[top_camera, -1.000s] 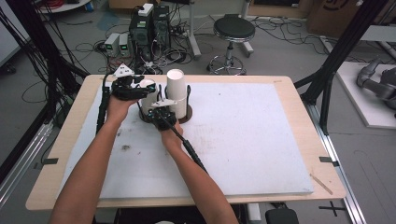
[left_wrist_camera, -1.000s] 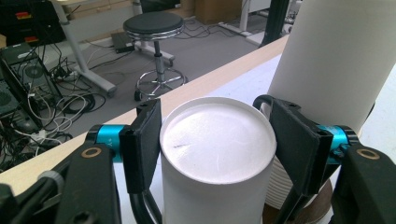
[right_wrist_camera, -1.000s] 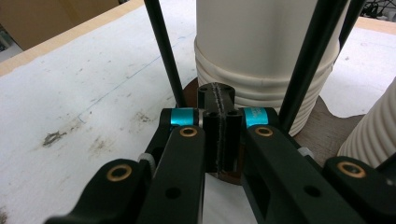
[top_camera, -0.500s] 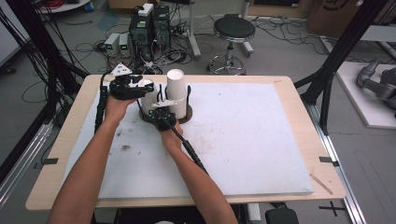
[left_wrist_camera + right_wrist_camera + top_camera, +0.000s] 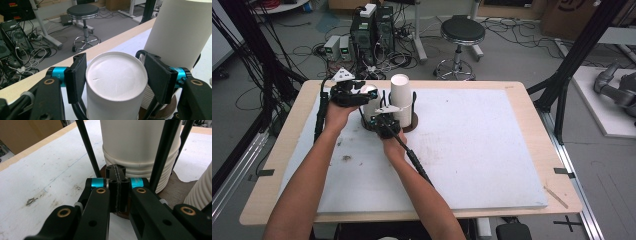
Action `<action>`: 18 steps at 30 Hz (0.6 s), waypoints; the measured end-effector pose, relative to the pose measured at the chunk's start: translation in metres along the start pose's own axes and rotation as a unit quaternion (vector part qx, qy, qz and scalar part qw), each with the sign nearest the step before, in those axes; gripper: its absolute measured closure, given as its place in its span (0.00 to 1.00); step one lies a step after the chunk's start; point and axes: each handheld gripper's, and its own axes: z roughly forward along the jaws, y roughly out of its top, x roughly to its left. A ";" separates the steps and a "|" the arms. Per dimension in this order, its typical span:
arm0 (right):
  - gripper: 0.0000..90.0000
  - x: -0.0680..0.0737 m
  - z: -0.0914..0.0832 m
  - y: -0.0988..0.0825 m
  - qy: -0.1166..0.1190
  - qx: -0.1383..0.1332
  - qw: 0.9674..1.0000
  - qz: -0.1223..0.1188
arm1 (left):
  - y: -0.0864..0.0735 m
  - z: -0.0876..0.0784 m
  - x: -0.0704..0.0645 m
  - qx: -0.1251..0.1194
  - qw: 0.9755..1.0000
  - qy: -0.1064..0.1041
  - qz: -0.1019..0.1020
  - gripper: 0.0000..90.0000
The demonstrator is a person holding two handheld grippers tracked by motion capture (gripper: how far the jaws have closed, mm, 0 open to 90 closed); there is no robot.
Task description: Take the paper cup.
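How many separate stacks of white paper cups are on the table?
2. The taller stack stands inside the black-rod holder on the brown base; the shorter stack sits just left of it, clamped in the left gripper. Nested cups within each can't be counted.

- The desk (image 5: 532,105) is covered by a stained white sheet (image 5: 482,150).
- A round brown base (image 5: 409,126) — carrying stacked white cups (image 5: 401,100) — is seated on the sheet.

Grey floor with tangled cables (image 5: 287,47), a black stool (image 5: 459,31).

You see matt white paper cups (image 5: 116,82), a dark wooden base (image 5: 175,190), and a pale wood-edged desk (image 5: 532,107).
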 end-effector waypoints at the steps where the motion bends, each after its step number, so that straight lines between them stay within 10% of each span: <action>1: 1.00 0.000 0.000 0.000 0.000 0.000 1.000 0.000 | 0.000 0.000 0.000 0.000 1.000 0.000 -0.001 0.41; 18: 1.00 0.001 0.001 -0.001 0.001 0.003 1.000 -0.001 | 0.000 -0.001 0.002 -0.001 1.000 0.000 -0.009 0.41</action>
